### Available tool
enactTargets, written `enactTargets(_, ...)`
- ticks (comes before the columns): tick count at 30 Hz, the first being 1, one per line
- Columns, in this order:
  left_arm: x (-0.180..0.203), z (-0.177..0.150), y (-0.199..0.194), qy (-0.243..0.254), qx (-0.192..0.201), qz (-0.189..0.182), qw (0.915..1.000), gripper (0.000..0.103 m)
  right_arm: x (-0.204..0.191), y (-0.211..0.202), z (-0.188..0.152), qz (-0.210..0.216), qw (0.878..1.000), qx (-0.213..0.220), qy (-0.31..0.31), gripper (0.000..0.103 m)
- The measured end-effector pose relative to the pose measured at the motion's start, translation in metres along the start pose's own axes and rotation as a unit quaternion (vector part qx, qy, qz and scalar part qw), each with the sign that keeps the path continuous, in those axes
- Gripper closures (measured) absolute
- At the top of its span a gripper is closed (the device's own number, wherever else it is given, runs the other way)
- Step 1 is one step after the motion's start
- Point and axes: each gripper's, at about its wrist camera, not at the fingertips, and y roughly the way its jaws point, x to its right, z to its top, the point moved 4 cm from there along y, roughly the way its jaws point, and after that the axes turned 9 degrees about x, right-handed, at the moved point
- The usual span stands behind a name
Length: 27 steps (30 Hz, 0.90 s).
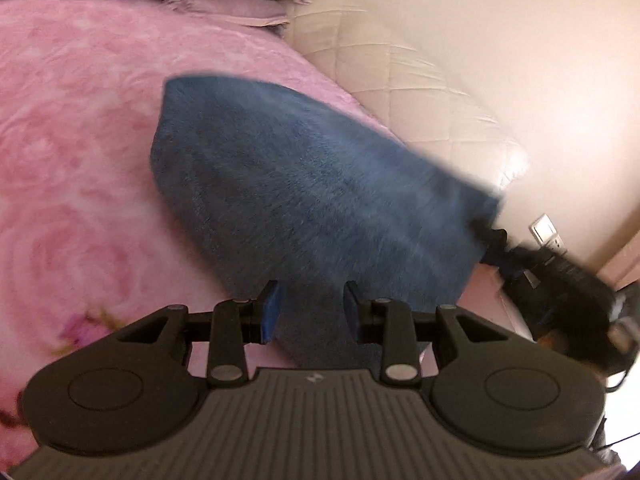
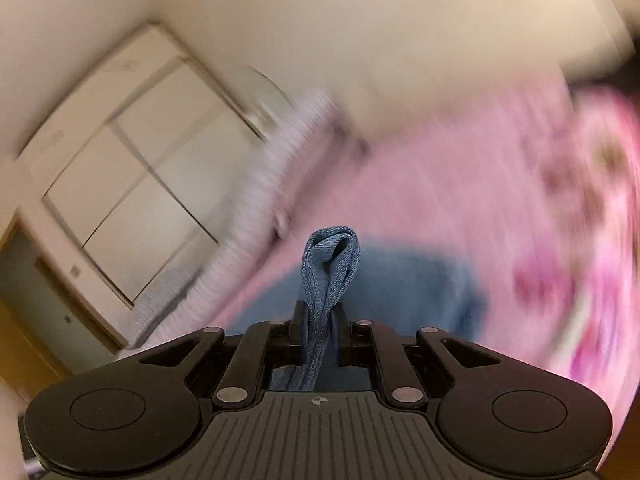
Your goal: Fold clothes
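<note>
Garment [image 1: 304, 184] blue, lifted over pink blanket [image 1: 80, 152], likely for folding. Right gripper [image 2: 320, 320] clenched on bunched edge poking past fingertips. Left gripper [image 1: 312, 308] released, cloth between and beyond fingers, likely about to catch it.

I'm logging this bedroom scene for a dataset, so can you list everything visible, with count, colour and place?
blue garment: one, blue, lifted over the bed, one bunched edge pinched
blanket: one, pink floral, covering the bed
folded bedding: one stack, pale pink, at the bed's far end
quilted mattress: one, cream, beside the blanket
wardrobe: one, cream, against the wall
left tongs: open, garment beyond them
right tongs: shut on the garment
</note>
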Motion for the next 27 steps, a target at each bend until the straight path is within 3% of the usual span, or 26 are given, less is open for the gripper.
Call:
enactTargets(3,0.012,-0.003,0.015,0.013,-0.017,-0.013,0.9997,0.074,0.015,0.005,0.003,-0.042,0.999,-0.005,-0.013,0.094)
enactTargets(6,0.013,-0.01,0.028,0.016,-0.034,-0.009,0.9992,0.075,0.072,0.011,-0.025,-0.114,0.988,-0.067,0.084,0.094)
enactTargets(9,0.006,-0.006,0.024,0.008,-0.032,-0.01,0.9994,0.074,0.103,0.011,-0.039,-0.122,0.975,-0.074,0.173,0.093)
enactTargets(12,-0.013,0.005,0.016,-0.009,-0.021,0.018,0.9996,0.073,0.106,0.012,-0.034,-0.123,0.965,-0.078,0.217,0.086)
enactTargets(14,-0.026,0.012,0.009,-0.037,-0.01,0.032,0.9987,0.069,0.109,0.012,-0.031,-0.126,0.957,-0.079,0.247,0.057)
enactTargets(19,-0.06,0.028,0.018,-0.132,0.01,0.027,0.9909,0.06,0.108,-0.022,-0.051,-0.114,0.931,-0.077,0.339,0.038)
enactTargets(21,-0.072,0.028,0.029,-0.172,0.009,0.025,0.9846,0.06,0.111,-0.017,-0.059,-0.109,0.926,-0.086,0.35,0.037)
enactTargets(24,-0.088,0.025,0.046,-0.224,0.007,0.027,0.9742,0.06,0.106,-0.006,-0.059,-0.111,0.933,-0.073,0.335,0.036)
enactTargets(25,-0.088,0.024,0.047,-0.224,0.01,0.023,0.9743,0.06,0.105,-0.001,-0.058,-0.113,0.936,-0.072,0.326,0.036)
enactTargets(26,-0.088,0.024,0.049,-0.223,0.012,0.02,0.9744,0.06,0.104,0.007,-0.057,-0.12,0.938,-0.082,0.314,0.043)
enactTargets(27,-0.088,0.024,0.05,-0.223,0.015,0.016,0.9746,0.061,0.102,0.017,-0.055,-0.126,0.941,-0.097,0.299,0.06)
